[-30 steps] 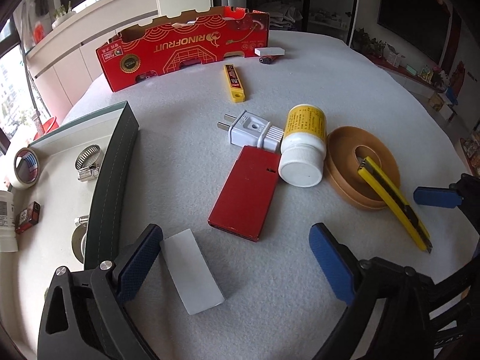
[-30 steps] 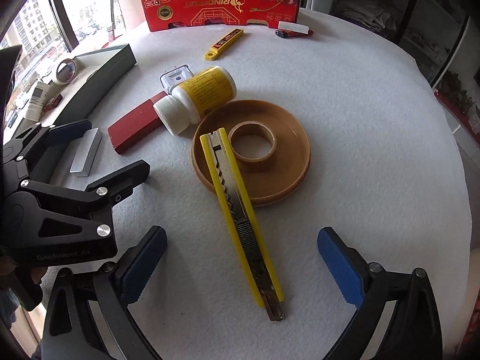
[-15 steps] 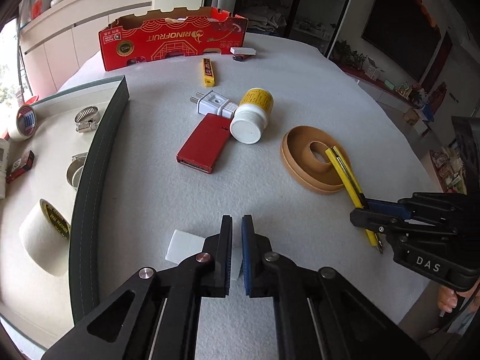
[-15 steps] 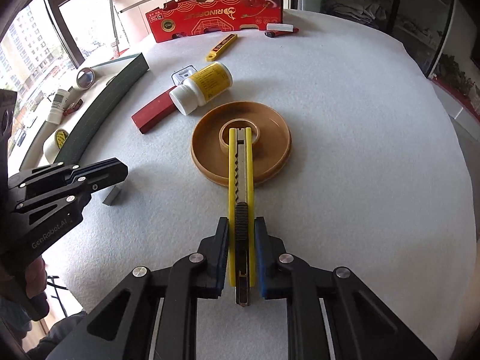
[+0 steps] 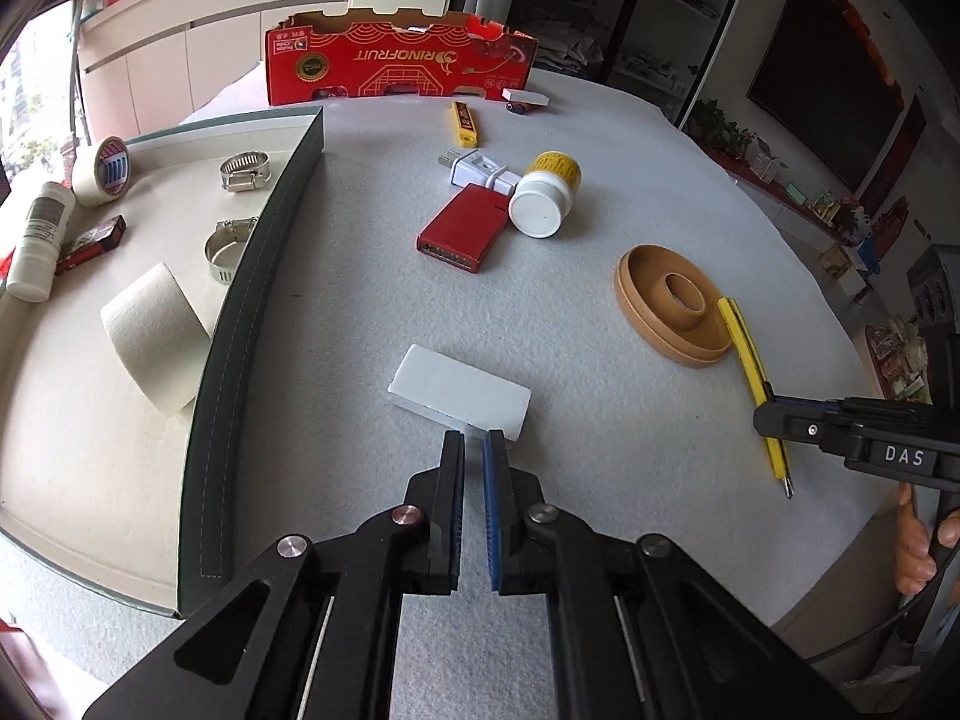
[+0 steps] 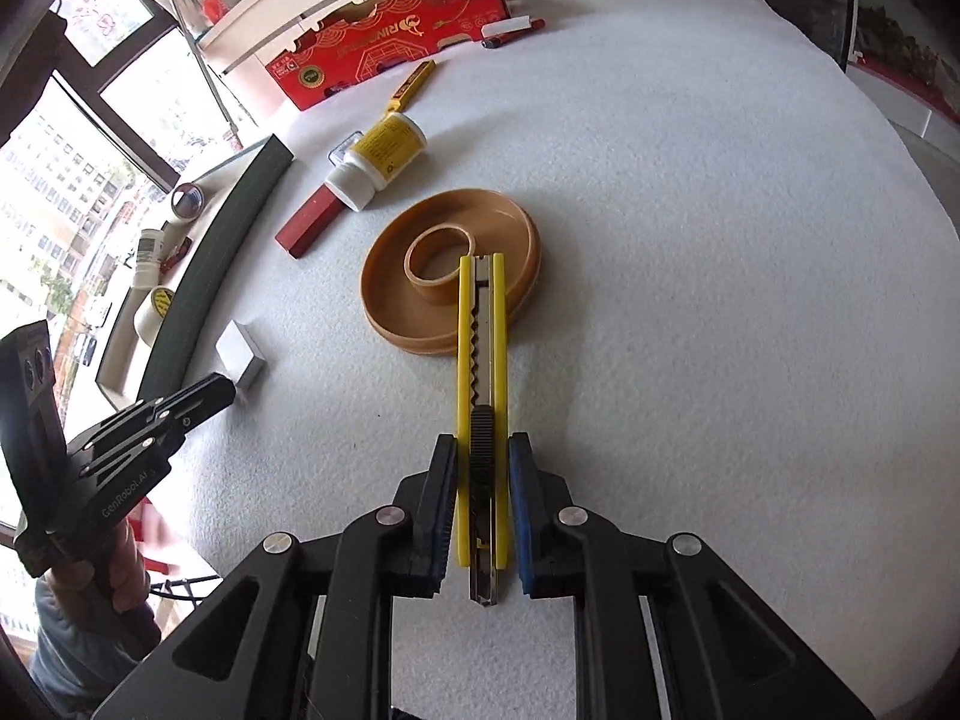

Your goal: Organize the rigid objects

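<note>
Utility knife (image 6: 482,384), yellow, clamped at its slider end by right gripper (image 6: 482,450); long axis along the fingers, far end over the tan tape-dispenser disc (image 6: 522,240). Left gripper (image 5: 474,450) closed, apparently pinching the white block's (image 5: 459,391) near edge. Red box (image 5: 399,63) beyond the disc reads "RINOFRUIT". Right tool marked "DAS", left "GenRobot.AI".

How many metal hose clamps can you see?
2, both inside the white tray with the dark green wall: one shiny metal hose clamp farther back, another against the wall. Others may be hidden.
</note>
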